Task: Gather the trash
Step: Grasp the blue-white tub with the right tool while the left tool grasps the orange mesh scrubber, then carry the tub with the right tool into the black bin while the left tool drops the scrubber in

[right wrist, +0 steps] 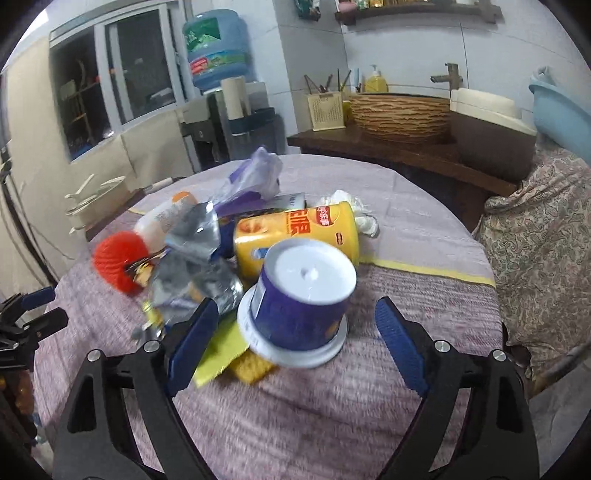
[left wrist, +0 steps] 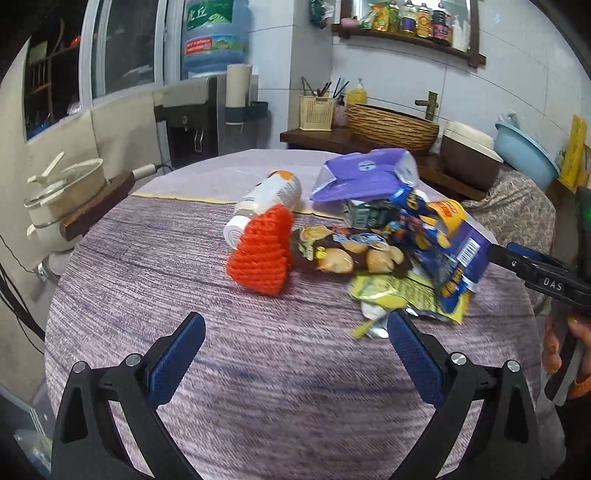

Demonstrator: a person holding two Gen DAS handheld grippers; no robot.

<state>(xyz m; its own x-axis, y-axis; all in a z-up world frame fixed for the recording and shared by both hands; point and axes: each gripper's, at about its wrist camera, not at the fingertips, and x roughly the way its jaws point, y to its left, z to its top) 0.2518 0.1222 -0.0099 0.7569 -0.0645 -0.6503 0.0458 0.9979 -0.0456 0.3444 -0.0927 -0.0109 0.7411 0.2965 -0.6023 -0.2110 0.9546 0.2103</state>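
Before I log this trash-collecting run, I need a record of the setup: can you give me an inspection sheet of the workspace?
Surface: round table under a purple cloth.
Job's things: upturned blue cup, yellow canister on its side, white bottle, purple bag, crumpled wrappers.
Clutter: orange knitted piece.
Grippers: left gripper open, empty; right gripper open, the cup between its fingers.
Cables: black cable beside the table.
Surroundings: water dispenser, woven basket, bottle shelf.

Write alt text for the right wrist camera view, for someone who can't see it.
An open right gripper reaches toward an upside-down purple cup at the near edge of a trash pile on a round table. Behind the cup lie a yellow can, silver wrappers and a red knitted piece.
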